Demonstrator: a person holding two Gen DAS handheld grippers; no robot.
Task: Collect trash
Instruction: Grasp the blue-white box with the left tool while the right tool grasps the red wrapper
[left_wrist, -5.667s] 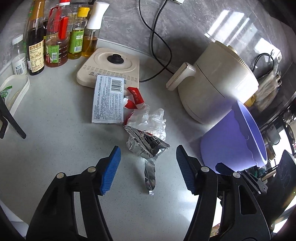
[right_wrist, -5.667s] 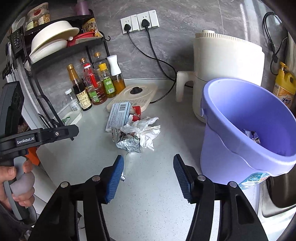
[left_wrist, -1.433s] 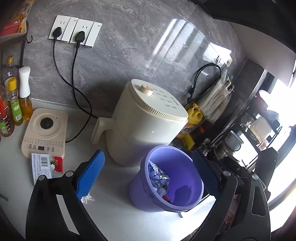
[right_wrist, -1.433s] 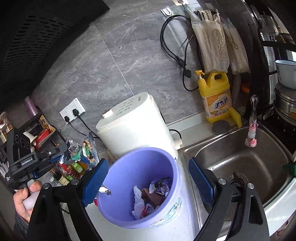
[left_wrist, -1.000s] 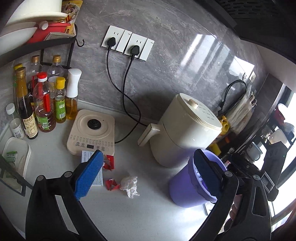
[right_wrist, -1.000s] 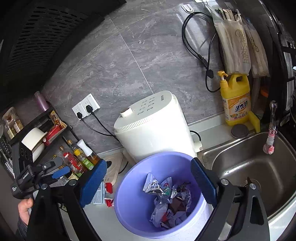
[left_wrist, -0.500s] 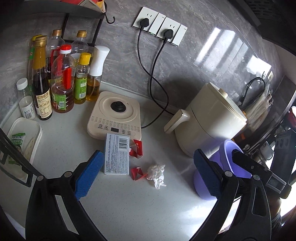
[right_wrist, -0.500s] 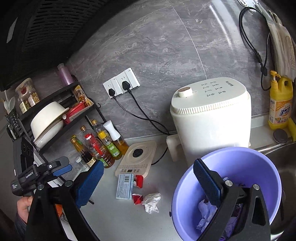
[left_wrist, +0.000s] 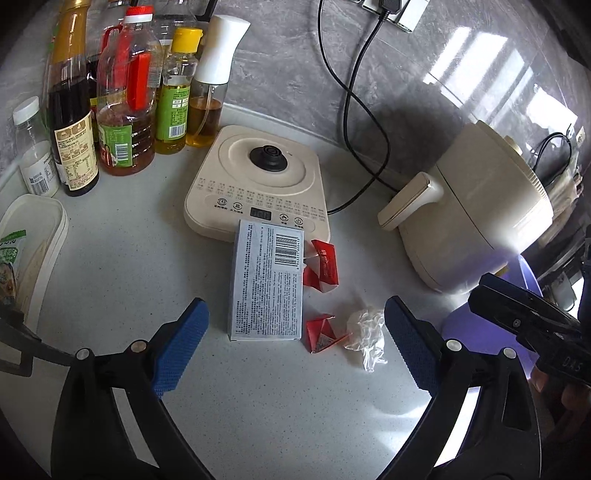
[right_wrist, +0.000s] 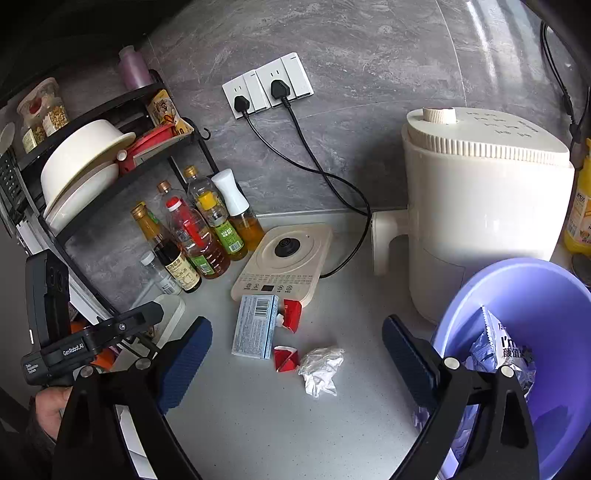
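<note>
A light-blue flat box (left_wrist: 267, 282) (right_wrist: 256, 326) lies on the white counter before a cream hotplate. Beside it lie a red packet (left_wrist: 322, 266) (right_wrist: 291, 313), a small red wrapper (left_wrist: 322, 333) (right_wrist: 285, 358) and a crumpled white plastic wad (left_wrist: 366, 328) (right_wrist: 320, 369). The purple bin (right_wrist: 535, 354) (left_wrist: 476, 332) stands at the right with silver wrappers inside. My left gripper (left_wrist: 293, 347) is open and empty, low over the box and wrappers. My right gripper (right_wrist: 297, 354) is open and empty, higher up, by the bin's rim.
A cream hotplate (left_wrist: 258, 181) sits behind the trash with oil and sauce bottles (left_wrist: 125, 99) to its left. A white air fryer (right_wrist: 476, 206) stands right of it, cords run to wall sockets (right_wrist: 267, 86). A dish rack (right_wrist: 85, 162) is at the far left.
My left gripper has swung from over the bin back to the left and come down close to the box and wrappers. My right gripper has turned left and lowered beside the bin.
</note>
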